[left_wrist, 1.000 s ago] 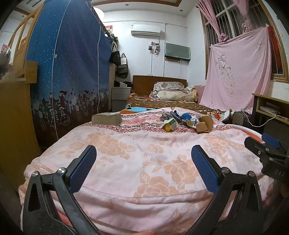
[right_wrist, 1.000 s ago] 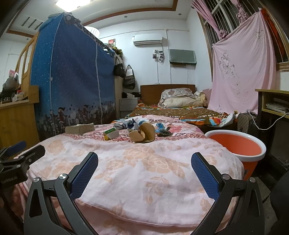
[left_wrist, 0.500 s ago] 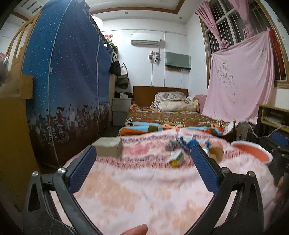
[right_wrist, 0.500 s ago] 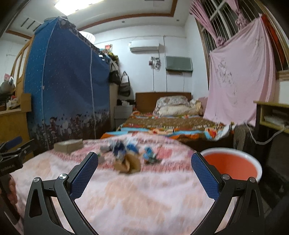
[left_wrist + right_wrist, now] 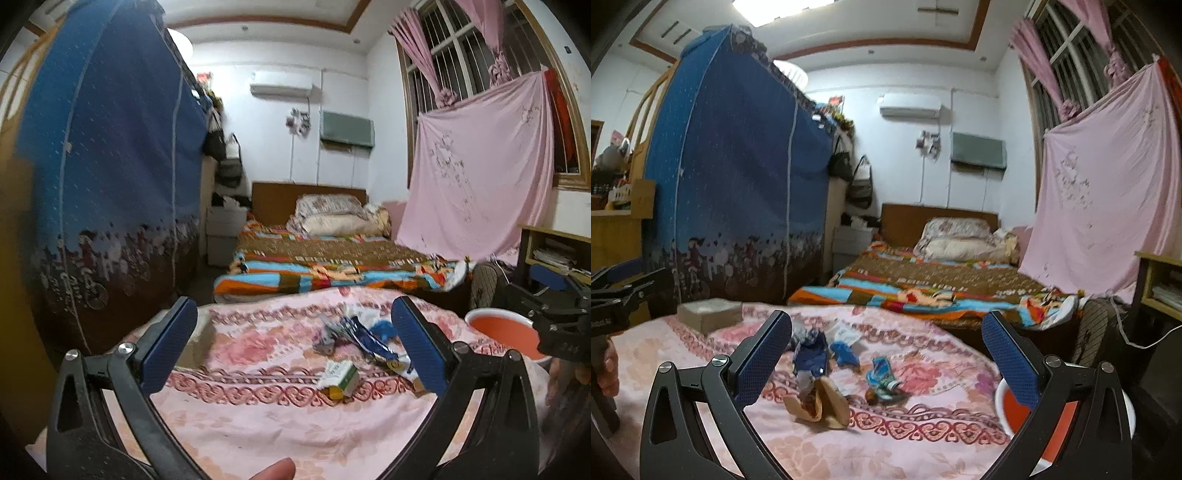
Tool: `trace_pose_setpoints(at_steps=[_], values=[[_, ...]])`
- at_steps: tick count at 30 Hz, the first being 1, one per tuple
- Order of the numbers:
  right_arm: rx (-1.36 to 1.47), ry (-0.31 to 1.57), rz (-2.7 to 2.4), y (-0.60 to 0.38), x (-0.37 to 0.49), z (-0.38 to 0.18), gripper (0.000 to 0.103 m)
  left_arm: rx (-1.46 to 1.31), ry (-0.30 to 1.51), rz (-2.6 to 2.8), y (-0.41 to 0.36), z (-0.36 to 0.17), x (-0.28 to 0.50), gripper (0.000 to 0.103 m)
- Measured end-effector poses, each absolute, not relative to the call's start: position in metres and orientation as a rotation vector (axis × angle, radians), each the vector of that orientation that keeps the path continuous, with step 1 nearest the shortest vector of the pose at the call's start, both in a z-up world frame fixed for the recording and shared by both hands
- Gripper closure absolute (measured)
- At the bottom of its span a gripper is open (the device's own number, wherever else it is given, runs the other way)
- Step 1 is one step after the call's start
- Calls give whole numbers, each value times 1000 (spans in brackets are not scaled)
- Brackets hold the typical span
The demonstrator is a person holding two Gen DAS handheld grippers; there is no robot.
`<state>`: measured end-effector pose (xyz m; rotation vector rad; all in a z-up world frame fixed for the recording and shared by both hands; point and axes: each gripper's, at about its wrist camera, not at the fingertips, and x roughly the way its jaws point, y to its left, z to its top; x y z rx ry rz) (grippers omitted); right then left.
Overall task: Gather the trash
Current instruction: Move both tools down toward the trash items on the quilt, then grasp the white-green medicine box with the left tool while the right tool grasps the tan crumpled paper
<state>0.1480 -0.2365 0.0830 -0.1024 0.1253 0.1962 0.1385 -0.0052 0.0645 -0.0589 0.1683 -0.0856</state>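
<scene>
Trash: one carton [image 5: 341, 374], one brown wrapper [image 5: 822, 404], three blue wrappers ahead of both wide-open, empty tools [image 5: 295, 349] [image 5: 886, 349]; one bucket [image 5: 504, 328] right.

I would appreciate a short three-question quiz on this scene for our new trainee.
1. True or false: the left gripper holds a wrapper.
2. The orange basin stands at which side of the pink quilt, seen from the grippers? A left, B right.
3. Fill in: beside the crumpled brown paper lies a blue ____.

Key: 1 false; 2 B; 3 wrapper.
</scene>
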Motion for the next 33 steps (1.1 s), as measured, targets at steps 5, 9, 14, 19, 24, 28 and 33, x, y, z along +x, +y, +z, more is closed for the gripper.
trace_pose_setpoints(at_steps=[5,9,14,19,24,28,33], values=[[-149,221,180,-233,162,67,0,-31,281,-104,-16,52,158,12],[-157,277,181,-231,170,61,0,-8,374,-106,-22,44,173,12],[-173,381,189,-226,187,51,0,-6,490,-123,-25,33,191,13],[-173,460,209,-224,198,45,0,-14,572,-177,-28,26,202,19],[-137,505,262,-227,200,41,0,11,639,-226,-36,19,210,35],[-114,520,307,-226,199,41,0,31,672,-250,-42,16,215,51],[-118,550,330,-221,201,38,0,30,732,-275,-48,11,224,78]])
